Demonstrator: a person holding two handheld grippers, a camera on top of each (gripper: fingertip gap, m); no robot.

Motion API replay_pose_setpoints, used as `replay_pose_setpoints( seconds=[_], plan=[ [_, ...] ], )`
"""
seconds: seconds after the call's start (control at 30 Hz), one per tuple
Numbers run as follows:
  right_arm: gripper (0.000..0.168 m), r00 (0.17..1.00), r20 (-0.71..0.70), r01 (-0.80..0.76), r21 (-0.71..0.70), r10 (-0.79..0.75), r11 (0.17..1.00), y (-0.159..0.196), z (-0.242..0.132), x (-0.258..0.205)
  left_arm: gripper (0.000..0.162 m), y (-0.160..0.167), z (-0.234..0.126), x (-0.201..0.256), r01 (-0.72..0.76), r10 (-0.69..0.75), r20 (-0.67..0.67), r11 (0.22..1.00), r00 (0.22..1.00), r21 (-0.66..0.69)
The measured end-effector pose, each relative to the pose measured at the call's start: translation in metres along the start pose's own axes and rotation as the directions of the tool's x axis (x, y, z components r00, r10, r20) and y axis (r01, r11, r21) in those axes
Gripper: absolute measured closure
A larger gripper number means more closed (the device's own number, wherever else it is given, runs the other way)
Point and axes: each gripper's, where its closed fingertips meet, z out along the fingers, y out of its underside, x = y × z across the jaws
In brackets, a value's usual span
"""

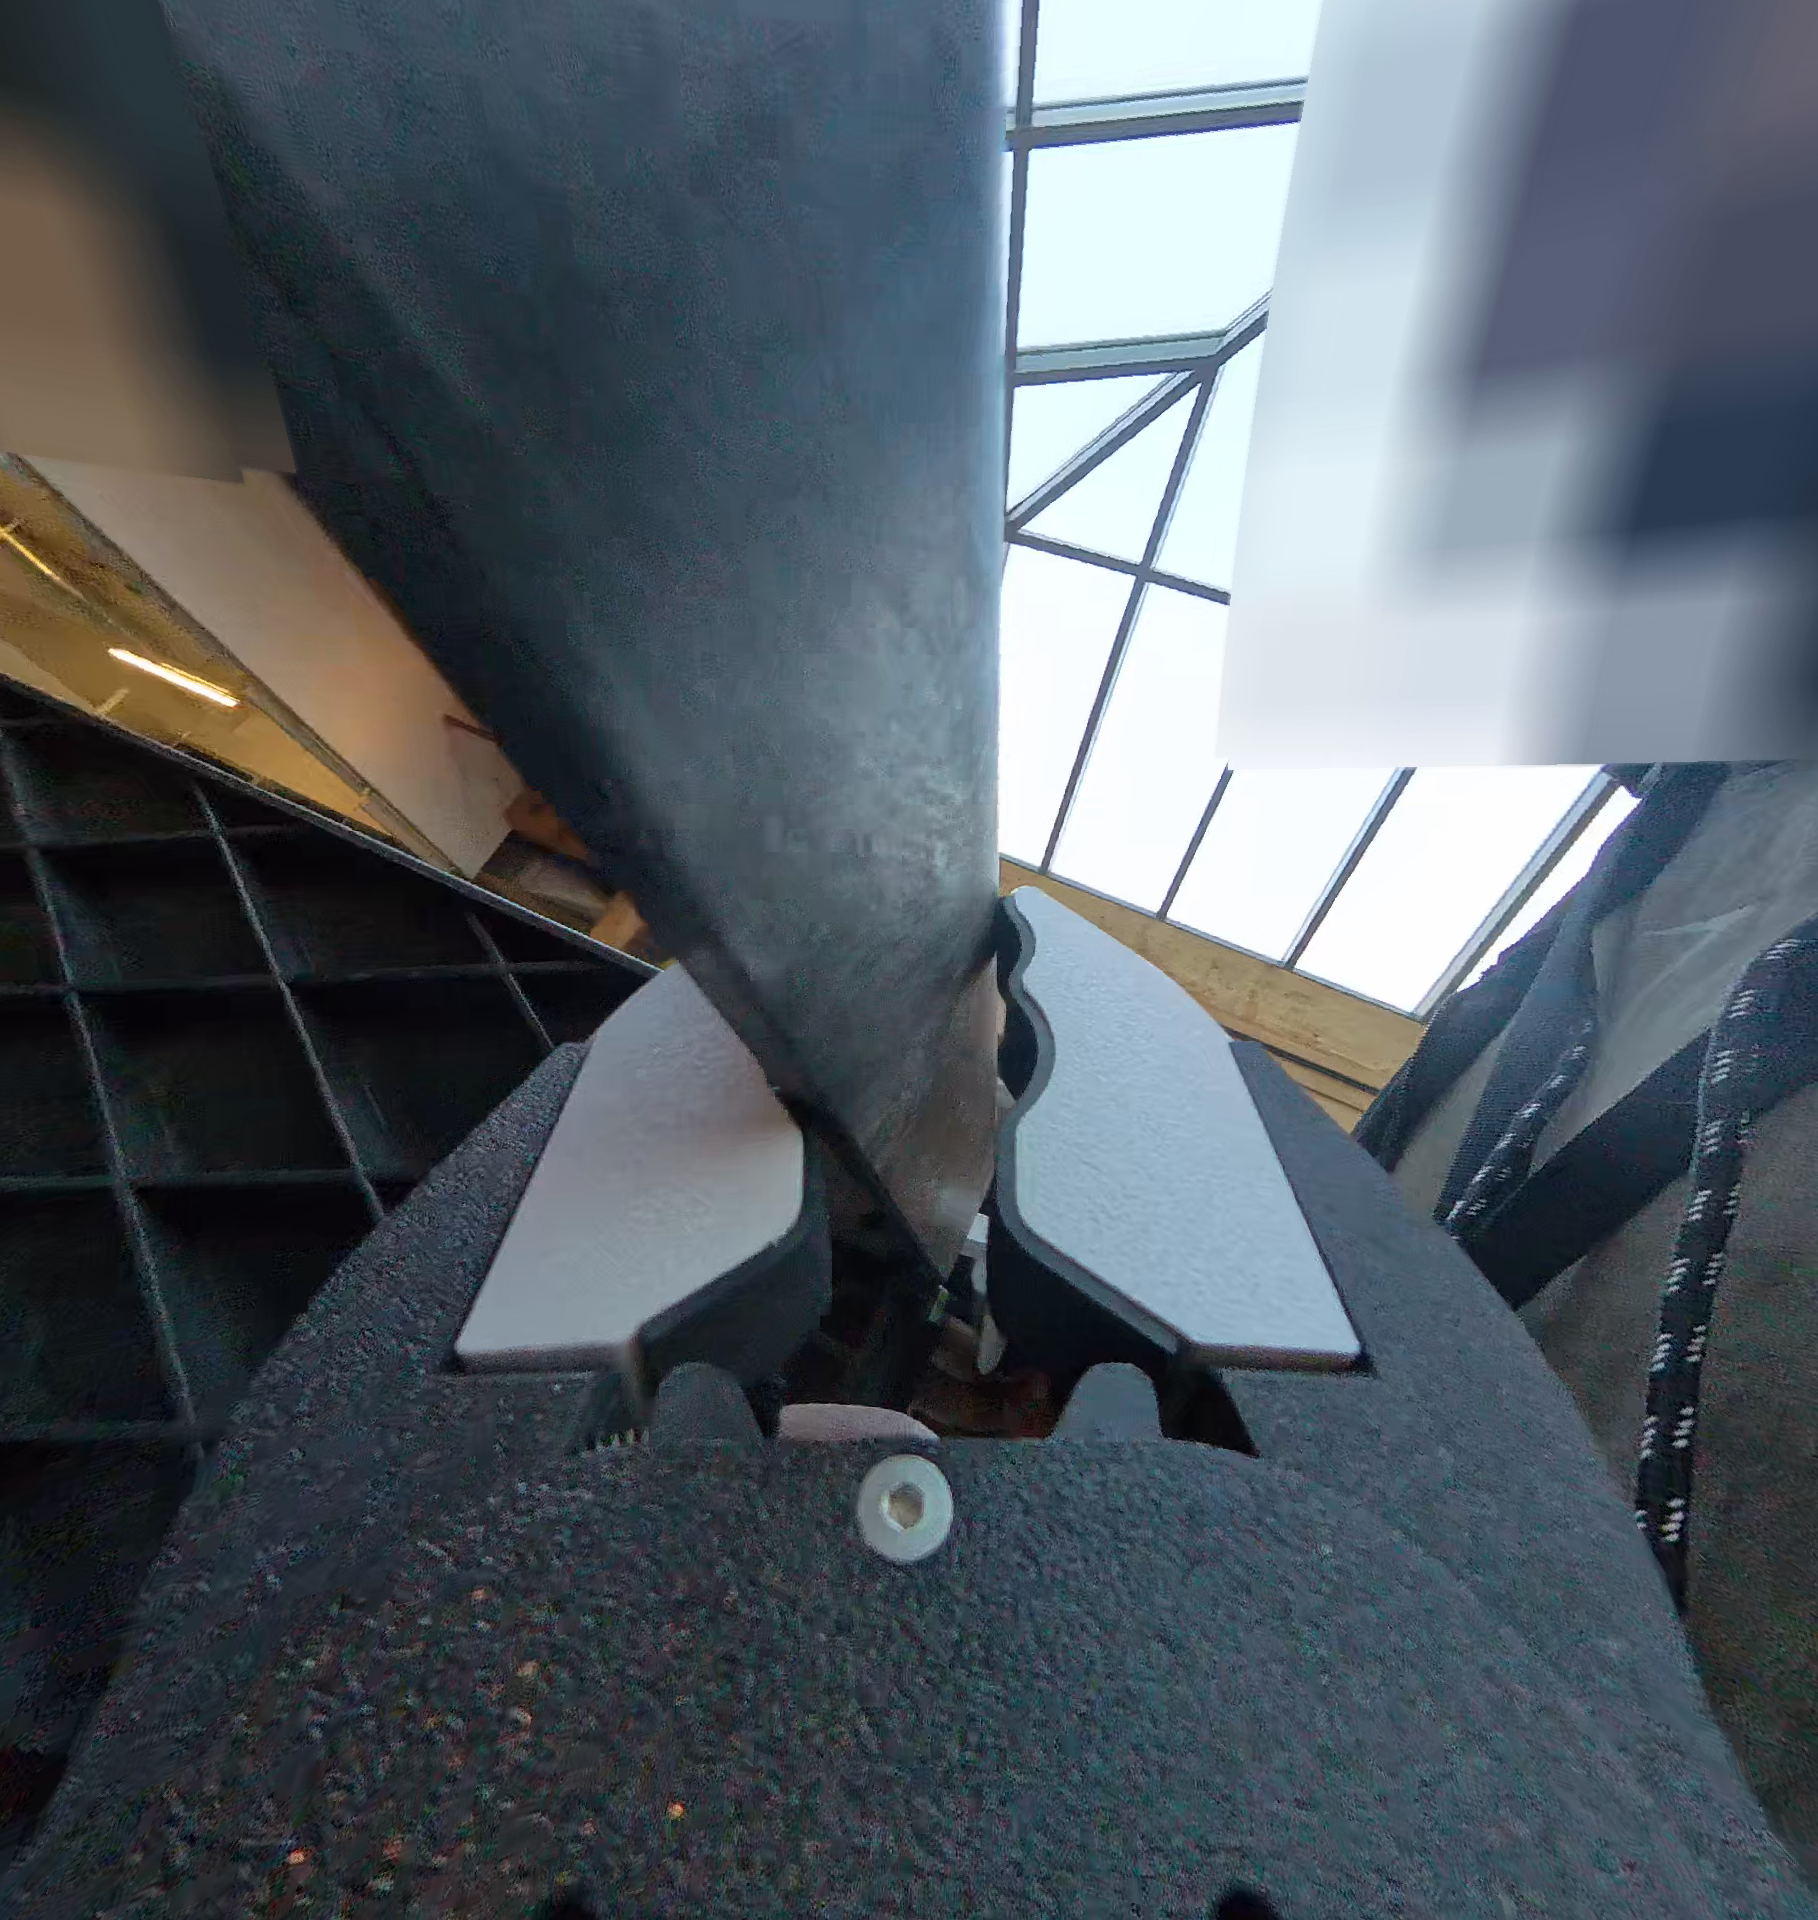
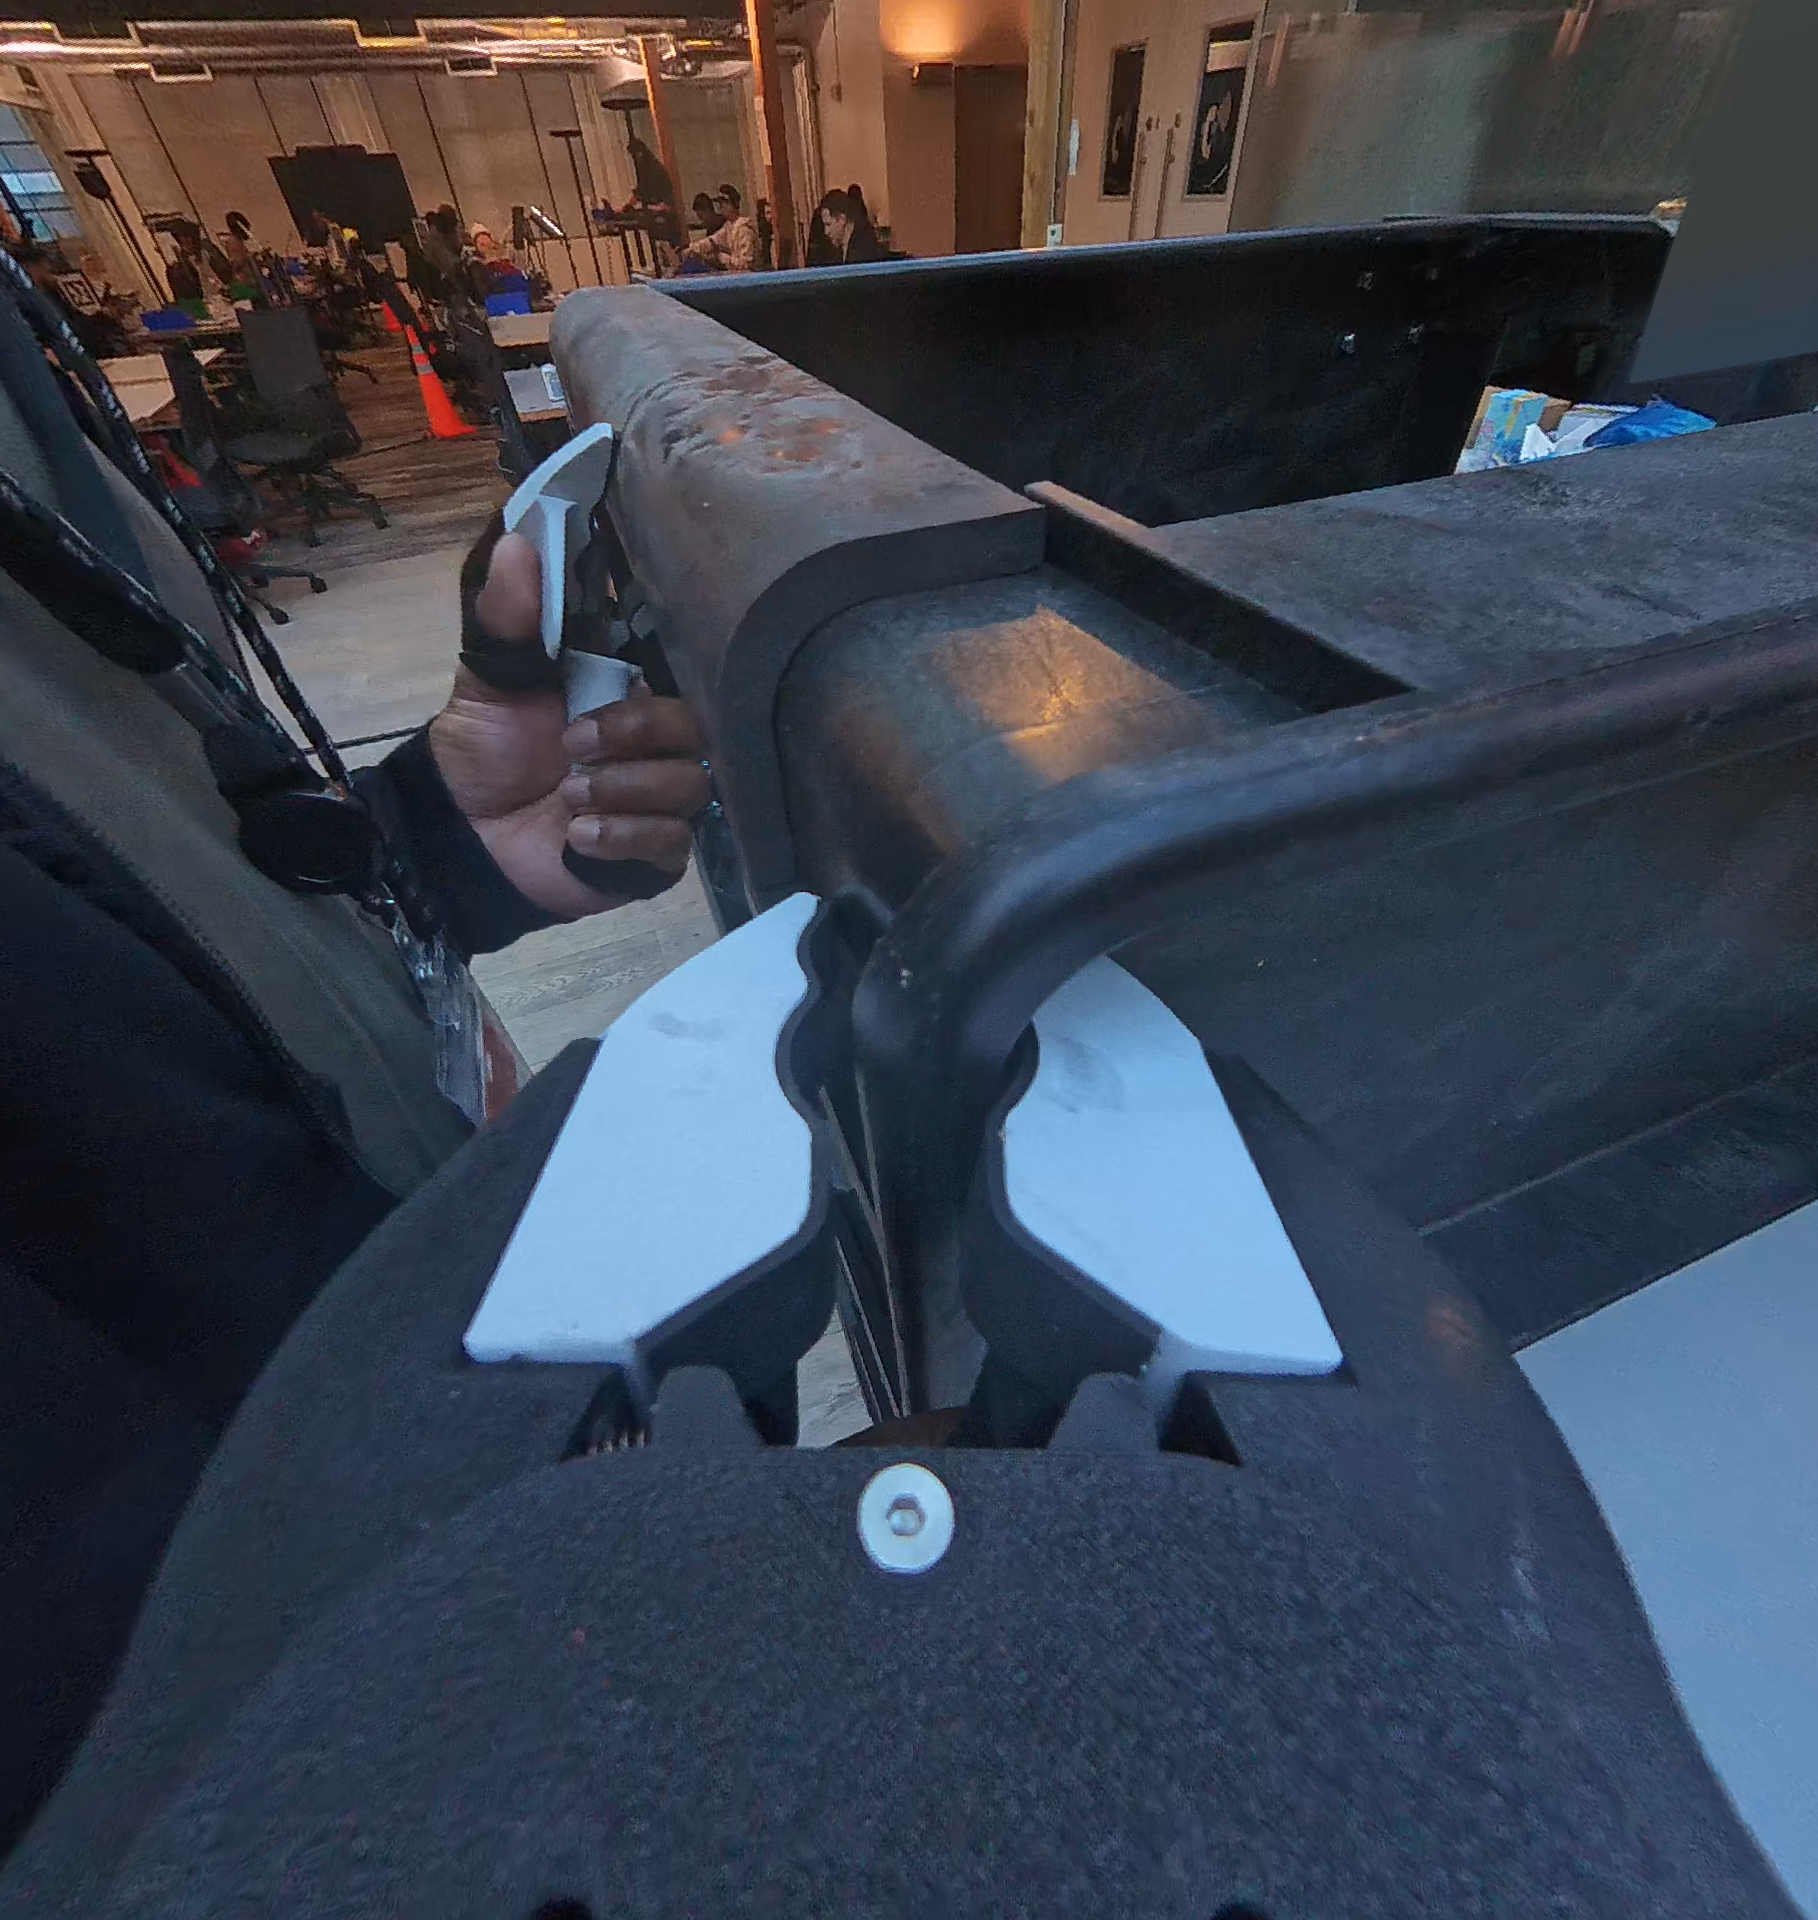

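Note:
A large black plastic bin (image 2: 1507, 935) with a rounded rim fills the right wrist view. A dusty, brownish lid flap (image 2: 759, 436) lies along its left side. My right gripper (image 2: 946, 961) is shut on the curved corner of the rim (image 2: 988, 935). My left gripper (image 2: 572, 520) shows farther off, held by a hand (image 2: 531, 758) at the flap's outer edge. The left wrist view looks upward: my left gripper (image 1: 863, 945) is shut on a dark grey panel (image 1: 676, 468) that rises between its fingers.
A black ribbed grid surface (image 1: 157, 987) lies left of the left gripper, with skylight panes (image 1: 1123, 675) overhead. The person's jacket and lanyard (image 1: 1715, 1143) are close on the right. Behind the bin are desks, chairs, people and an orange cone (image 2: 437, 384). A white surface (image 2: 1715, 1507) is lower right. Some 20 cm of space lies between my two pairs of fingers.

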Motion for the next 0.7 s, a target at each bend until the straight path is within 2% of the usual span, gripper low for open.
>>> replay_pose_setpoints(
  seconds=[0.2,0.3,0.37,0.43,0.53,0.63,0.7],
  plan=[
    [0.144,1.000,0.026,-0.001,0.020,0.000,1.000,-0.002,0.002,-0.001,0.134,0.001,0.000,0.003,0.015,-0.015,-0.052,1.000,0.999,-0.002],
    [0.137,1.000,-0.013,0.015,0.047,-0.014,0.999,-0.003,0.001,0.000,0.131,0.004,-0.002,0.002,-0.036,0.034,-0.041,0.998,0.999,-0.042],
    [0.120,1.000,-0.030,0.008,0.077,-0.006,0.997,-0.001,-0.006,0.001,0.118,0.011,-0.007,-0.001,-0.071,0.068,-0.029,0.992,0.997,-0.100],
    [0.124,0.998,-0.058,-0.007,0.111,0.013,0.994,0.007,-0.022,0.005,0.110,0.021,-0.020,-0.009,-0.088,0.089,-0.004,0.983,0.996,-0.163],
    [0.124,0.990,-0.120,-0.054,0.163,0.074,0.985,0.028,-0.058,0.019,0.107,0.049,-0.046,-0.027,-0.089,0.119,0.070,0.941,0.990,-0.327],
    [0.124,0.969,-0.216,-0.087,0.167,0.122,0.982,0.061,-0.095,0.046,0.106,0.096,-0.077,-0.043,-0.078,0.175,0.129,0.838,0.976,-0.540],
    [0.124,0.952,-0.264,-0.114,0.161,0.154,0.980,0.084,-0.117,0.067,0.105,0.128,-0.092,-0.051,-0.042,0.186,0.165,0.776,0.969,-0.630]
  ],
)
